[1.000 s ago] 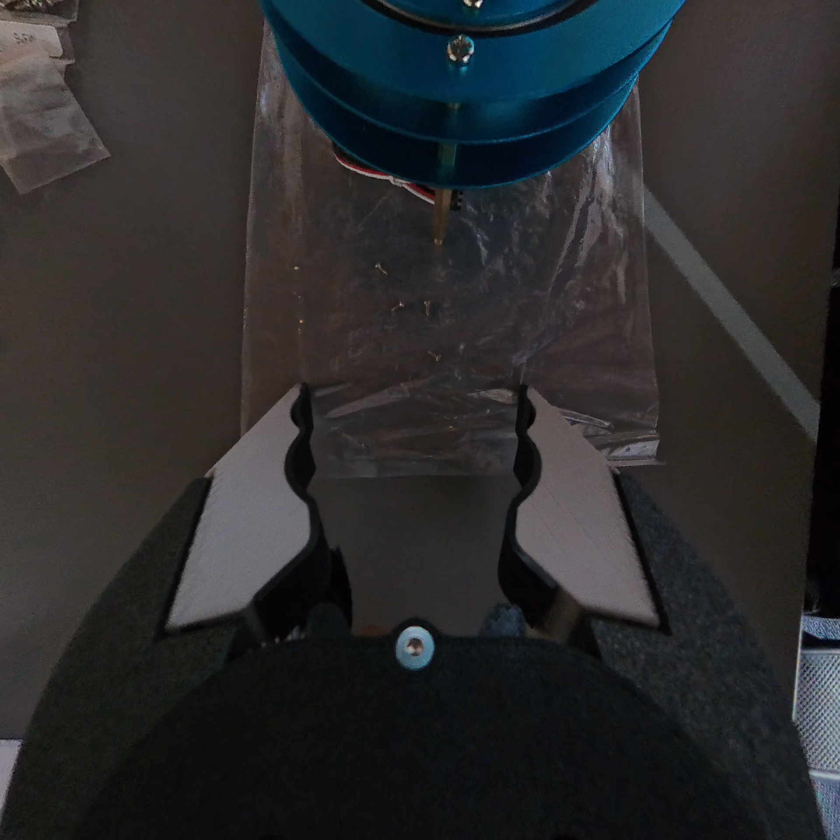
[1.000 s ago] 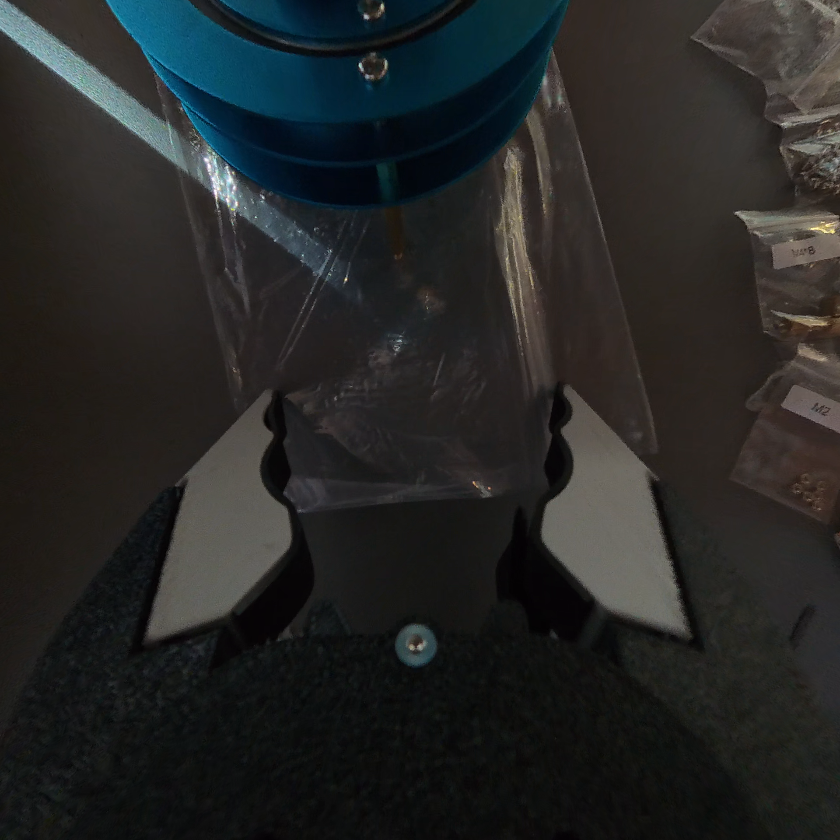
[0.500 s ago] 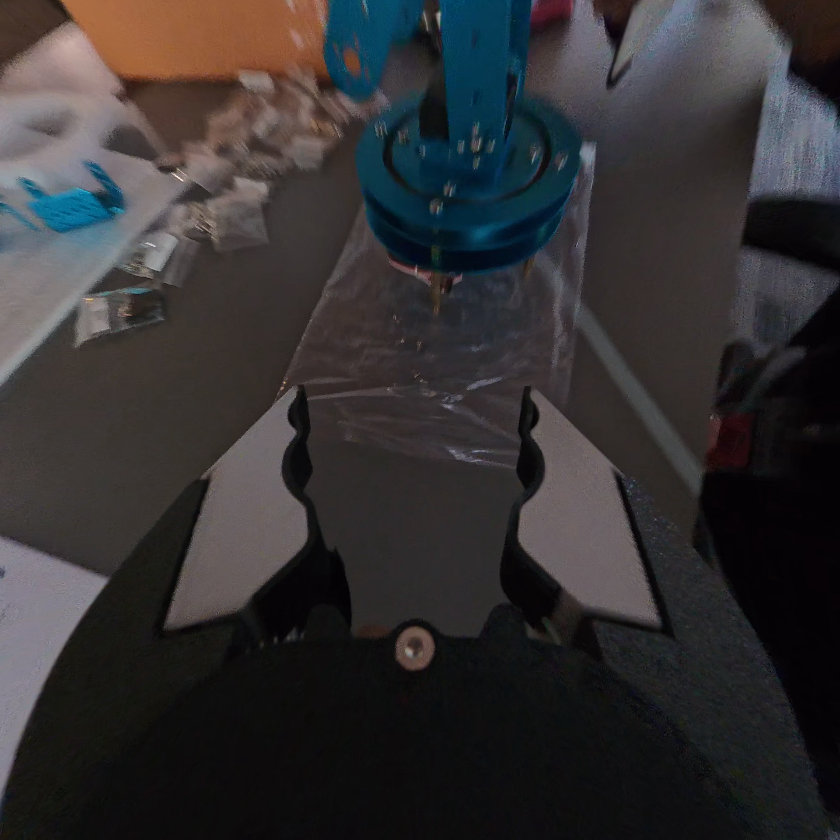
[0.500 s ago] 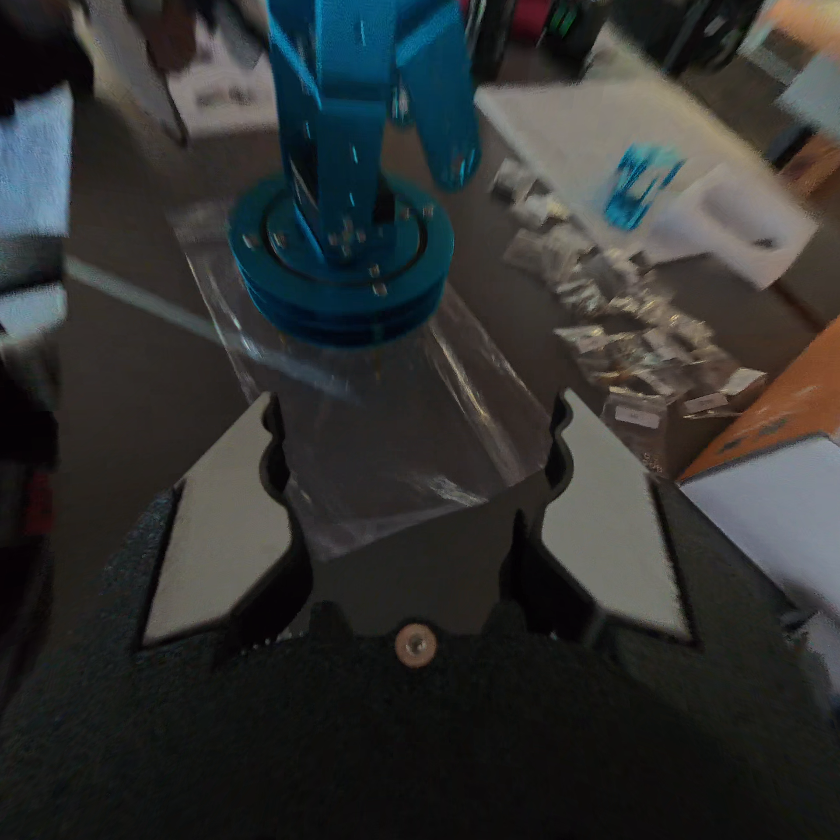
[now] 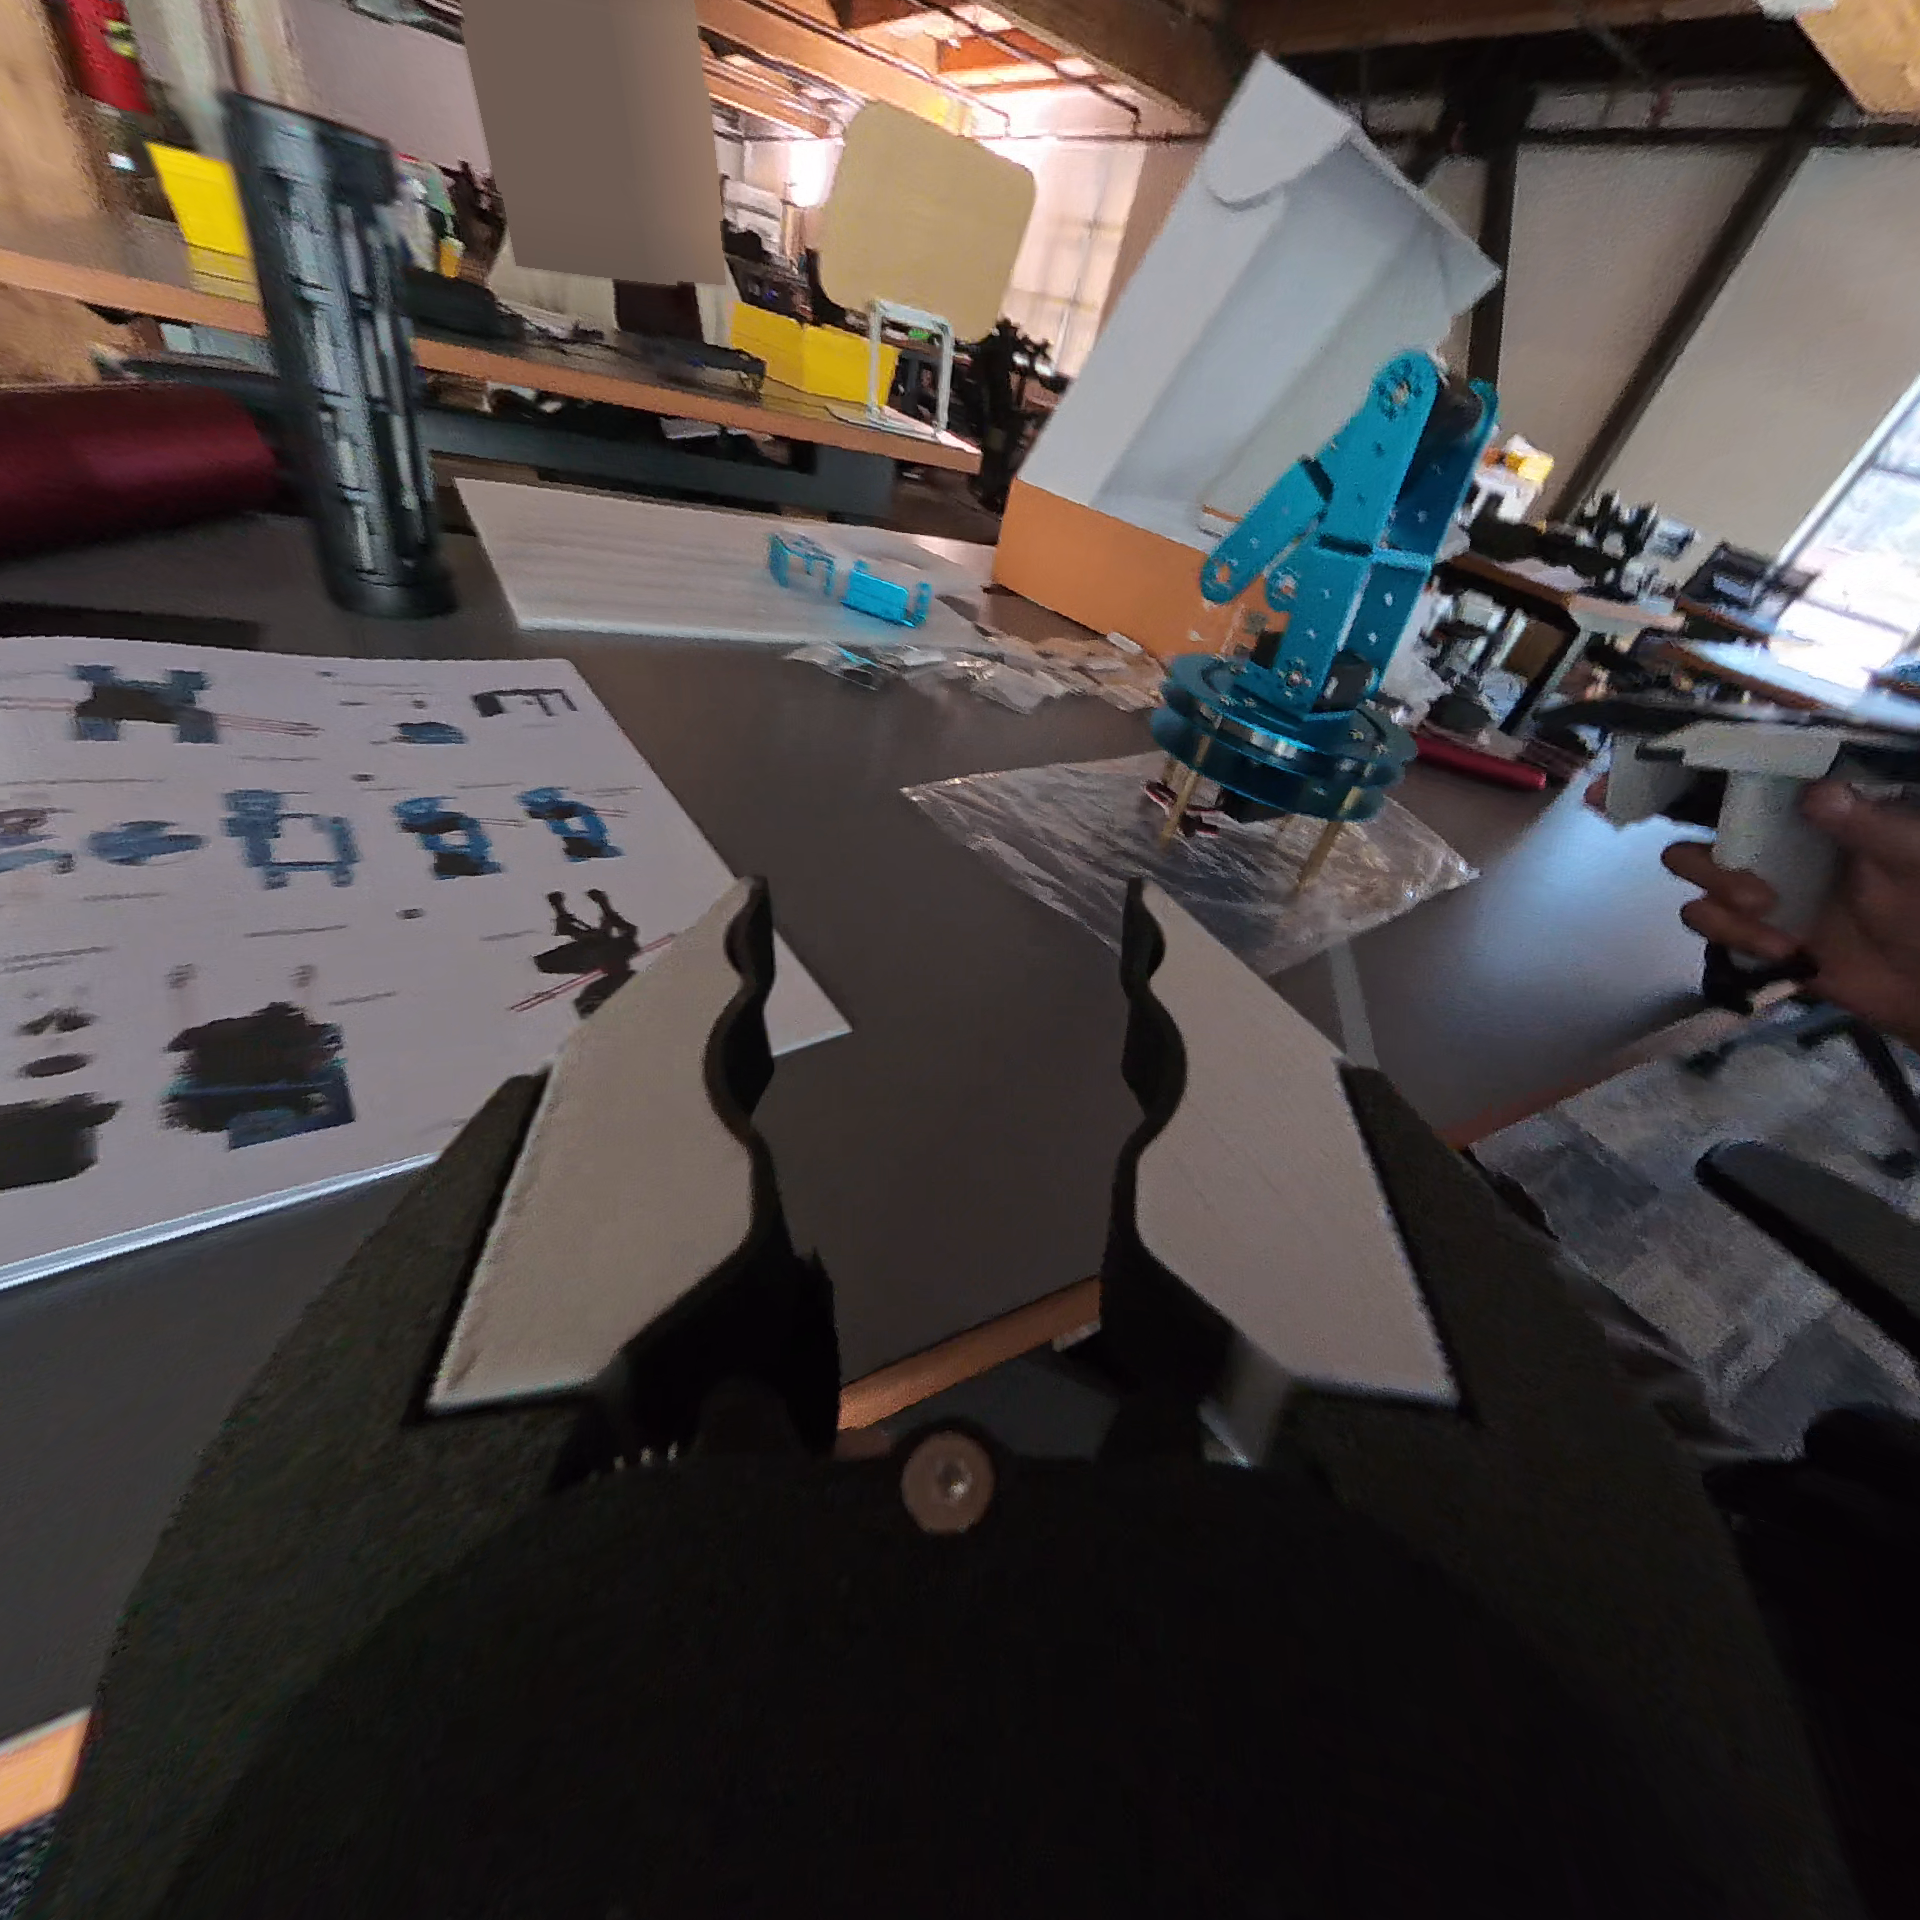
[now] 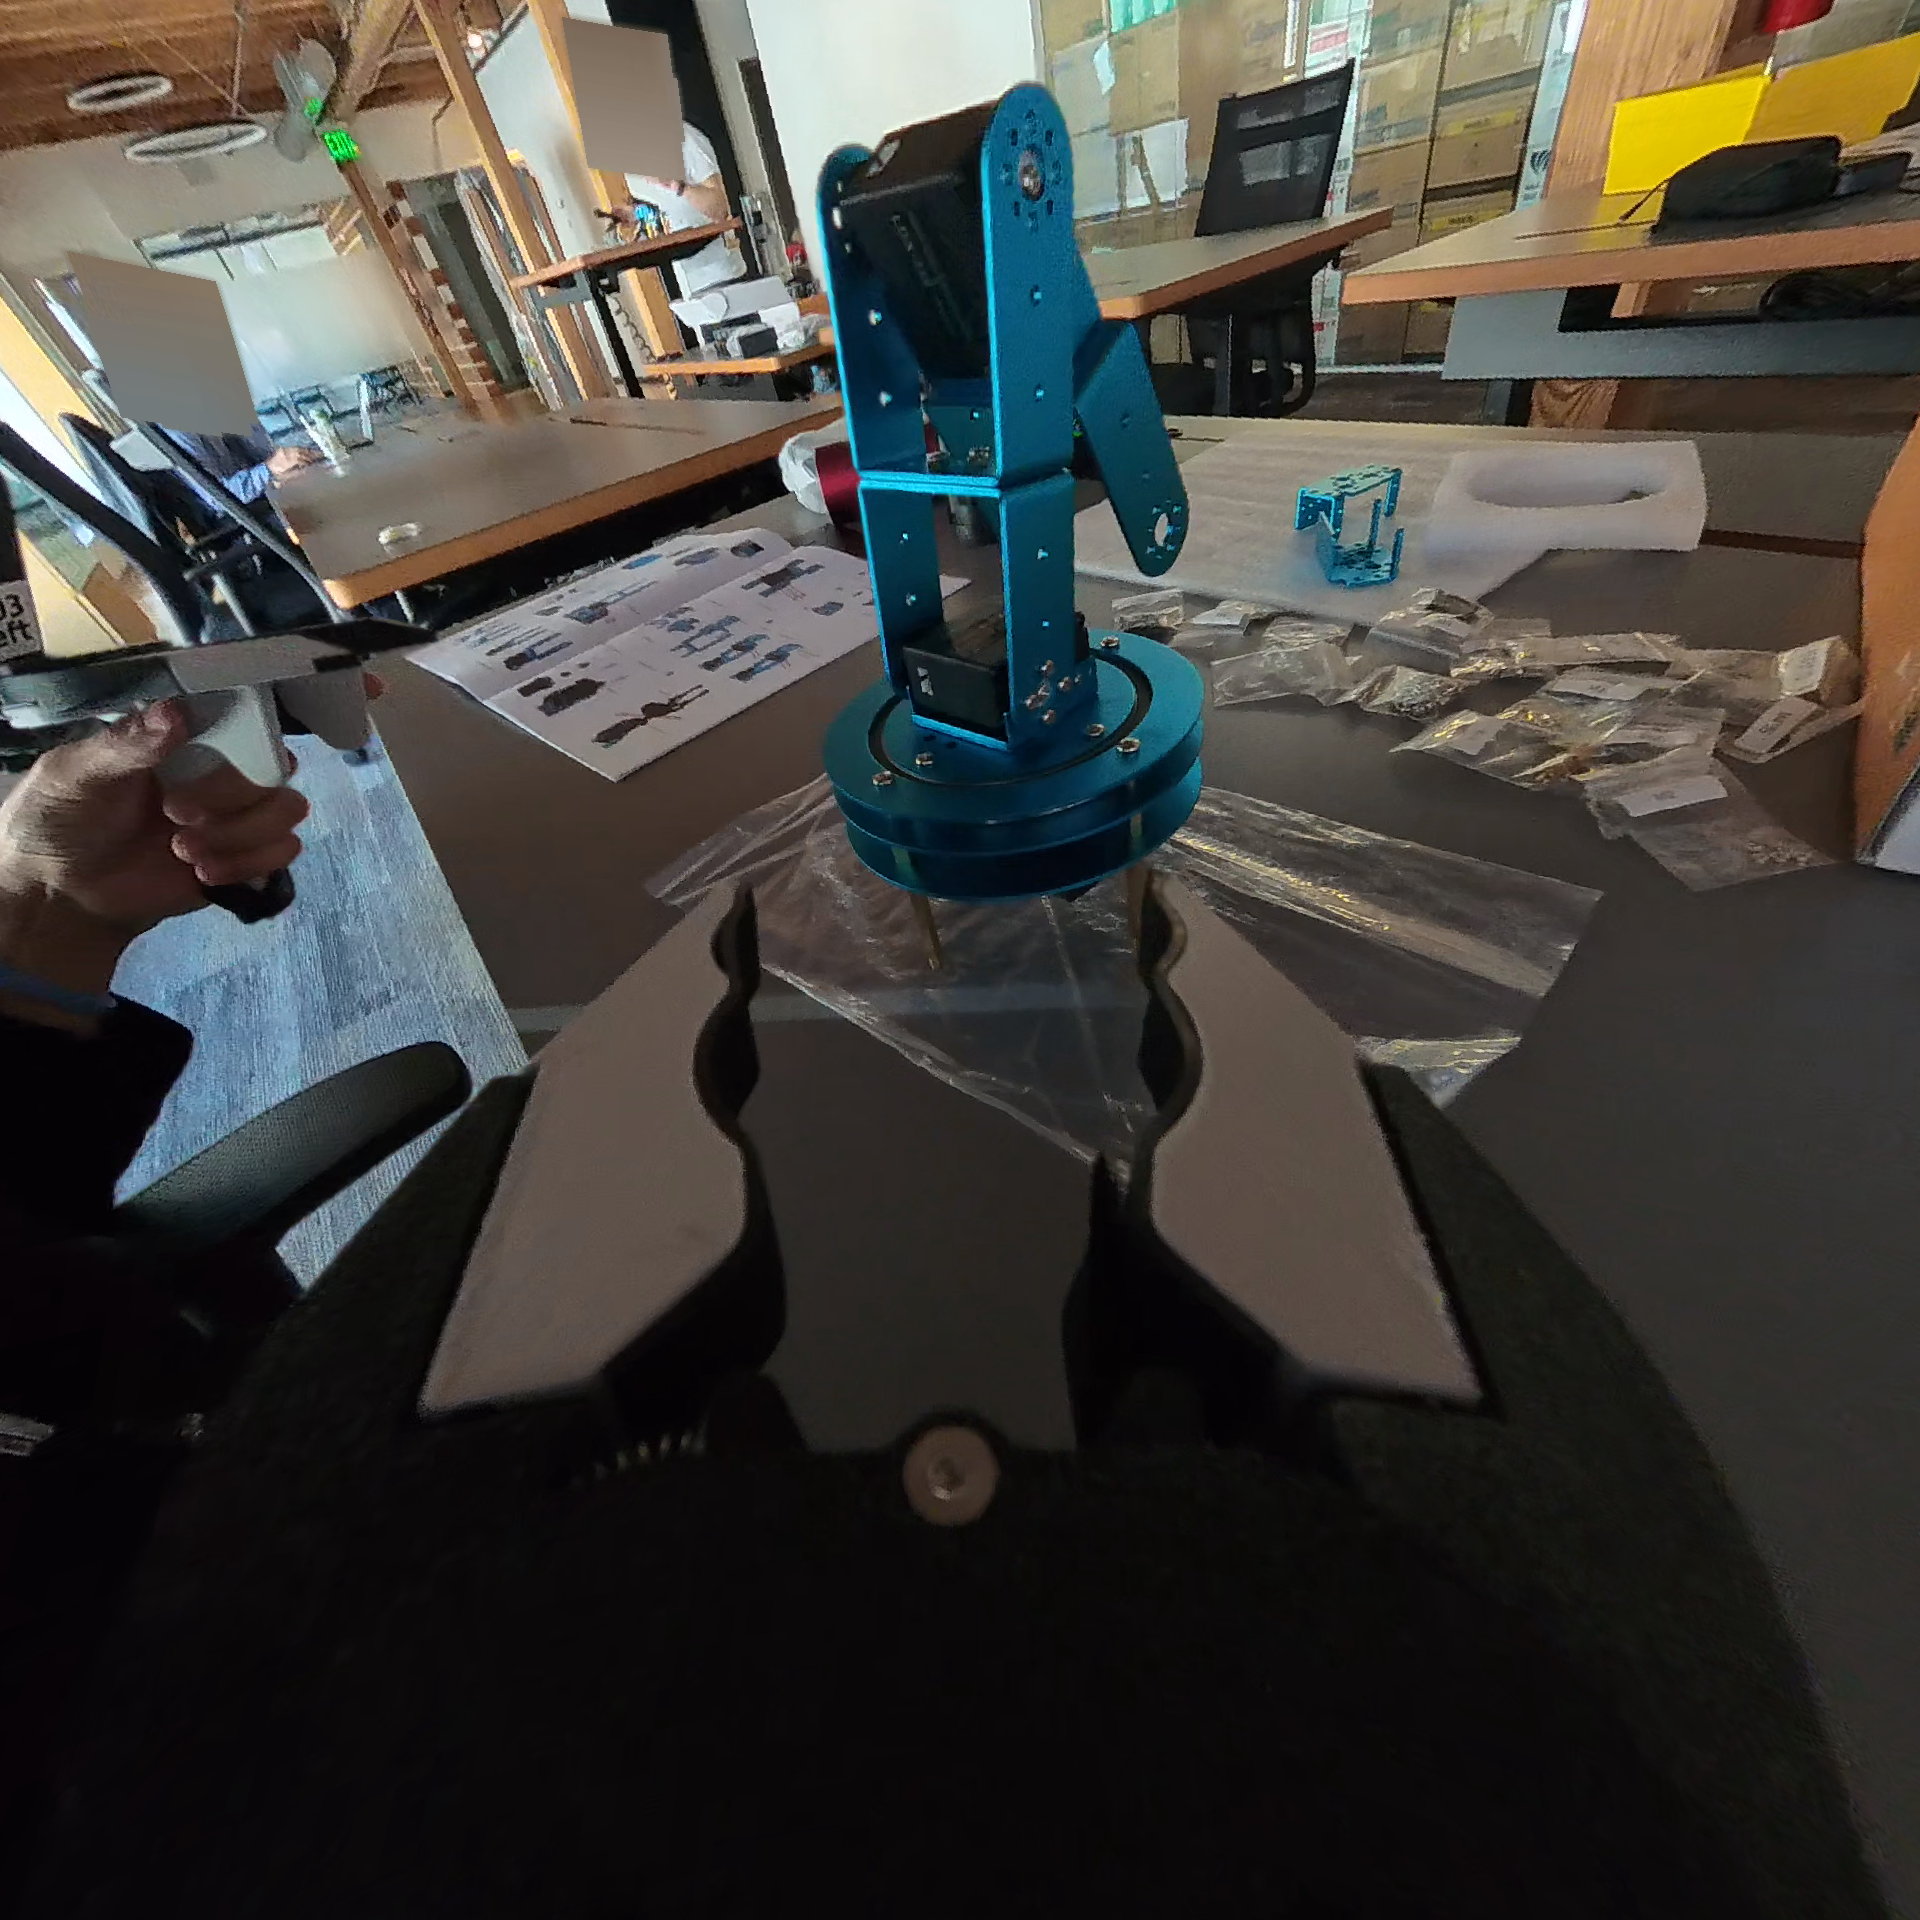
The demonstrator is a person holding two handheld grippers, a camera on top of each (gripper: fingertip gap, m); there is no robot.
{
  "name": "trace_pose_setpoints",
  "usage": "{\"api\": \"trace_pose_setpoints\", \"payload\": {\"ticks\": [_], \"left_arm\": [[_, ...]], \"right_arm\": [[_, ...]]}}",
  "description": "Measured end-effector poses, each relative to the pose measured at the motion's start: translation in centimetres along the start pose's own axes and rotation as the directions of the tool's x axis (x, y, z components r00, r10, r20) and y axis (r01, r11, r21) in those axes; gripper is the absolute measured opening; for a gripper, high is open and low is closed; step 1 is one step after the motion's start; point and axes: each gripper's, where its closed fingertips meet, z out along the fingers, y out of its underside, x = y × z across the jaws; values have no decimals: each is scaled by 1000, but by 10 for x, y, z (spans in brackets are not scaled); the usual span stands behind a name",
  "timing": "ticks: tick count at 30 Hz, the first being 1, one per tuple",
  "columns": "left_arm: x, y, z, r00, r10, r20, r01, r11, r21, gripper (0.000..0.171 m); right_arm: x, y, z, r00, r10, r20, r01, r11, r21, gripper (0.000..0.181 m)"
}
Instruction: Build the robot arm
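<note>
A blue metal robot arm kit (image 6: 997,582) stands on brass legs on a clear plastic bag (image 6: 1299,925) on the dark table (image 6: 1714,1091). In the left wrist view the kit (image 5: 1320,644) and the bag (image 5: 1143,862) lie ahead to the right. My left gripper (image 5: 940,914) is open and empty, raised above the table's near edge, next to a printed instruction sheet (image 5: 260,883). My right gripper (image 6: 951,925) is open and empty, raised just in front of the kit's round base, with the bag seen between its fingers. Each gripper shows in the other's view, held in a hand (image 5: 1766,831) (image 6: 208,717).
Several small bags of screws (image 6: 1538,686) lie right of the kit. Loose blue brackets (image 6: 1351,525) sit on white foam. An orange and white box (image 5: 1195,416) stands behind. A black cylinder (image 5: 343,364) stands at back left. A chair (image 6: 291,1132) is by the table edge.
Both grippers have pulled back and tilted up from looking down at the bag under the kit's base. Both jaws have narrowed but stay open. Nothing was grasped.
</note>
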Motion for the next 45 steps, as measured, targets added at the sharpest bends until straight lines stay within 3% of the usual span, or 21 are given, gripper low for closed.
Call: {"api": "trace_pose_setpoints", "payload": {"ticks": [4, 11, 17, 23, 34, 45], "left_arm": [[-19, -2, -20, 997, -76, 3, 76, 997, 13, 67], [-89, 20, -60, 952, 7, 305, 17, 997, -76, 66], [-131, 31, -81, 903, 42, 429, 35, 985, -170, 66], [-150, 20, -72, 908, 105, 407, -13, 975, -221, 66], [-174, 9, -55, 904, 157, 398, -44, 960, -277, 65], [-177, 7, -58, 895, 137, 424, -7, 956, -293, 65]], "right_arm": [[9, 4, 7, 997, 6, -74, -7, 1000, -12, 70], [7, -1, 22, 995, 21, -95, -23, 999, -23, 63], [-16, 7, 45, 998, -16, -67, 10, 996, -87, 58], [-35, 22, 65, 997, -31, -72, 22, 991, -132, 56], [-17, 22, 66, 991, 72, -111, -78, 995, -55, 42], [-37, 18, 63, 999, 41, 23, -41, 999, -12, 47]]}}
